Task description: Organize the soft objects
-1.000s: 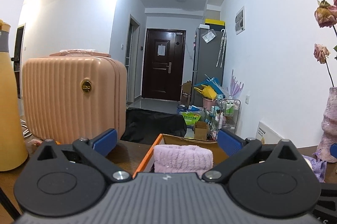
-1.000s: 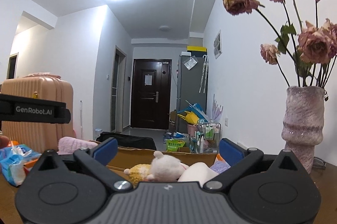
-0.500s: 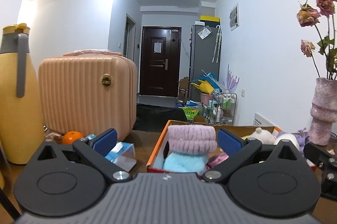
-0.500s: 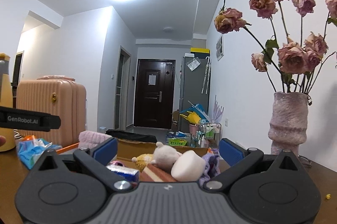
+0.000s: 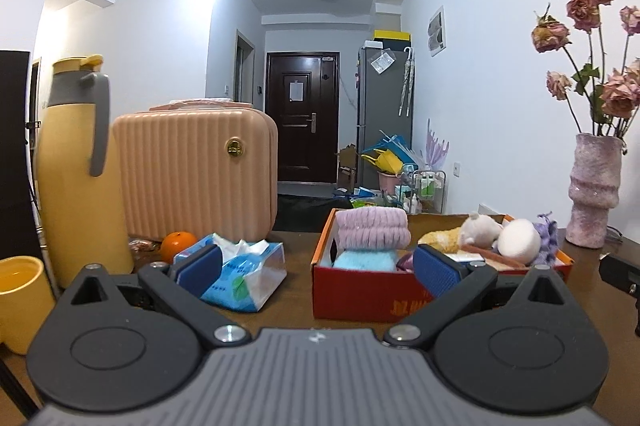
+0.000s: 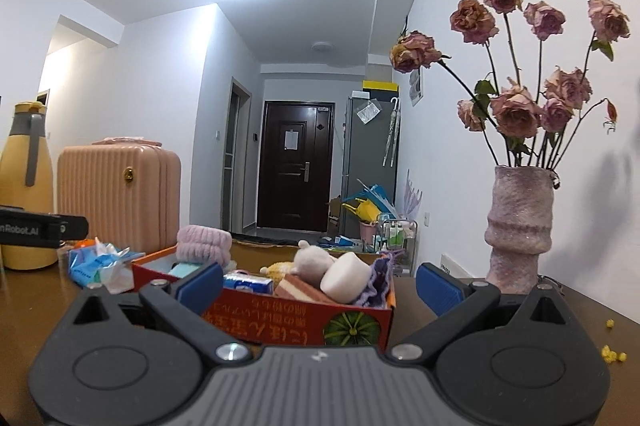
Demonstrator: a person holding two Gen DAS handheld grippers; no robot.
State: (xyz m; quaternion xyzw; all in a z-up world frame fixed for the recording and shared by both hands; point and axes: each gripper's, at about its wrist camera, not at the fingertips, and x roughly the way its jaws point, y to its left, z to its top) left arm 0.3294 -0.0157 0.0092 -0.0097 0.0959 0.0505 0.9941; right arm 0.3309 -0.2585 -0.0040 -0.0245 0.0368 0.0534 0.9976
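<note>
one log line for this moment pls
left gripper: open, empty | right gripper: open, empty | red box: holds pink towel, plush toys | tissue pack: on table

Blue towel (image 5: 363, 260) mostly hidden under pink roll (image 5: 373, 228). Yellow cup (image 5: 21, 302) cut by left frame edge. Box print (image 6: 262, 322) upside down, unreadable. Fridge (image 5: 384, 114) notes too small.

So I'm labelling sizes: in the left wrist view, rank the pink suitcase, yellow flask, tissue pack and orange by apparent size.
1. pink suitcase
2. yellow flask, though it stands nearer the camera
3. tissue pack
4. orange, partly hidden
</note>
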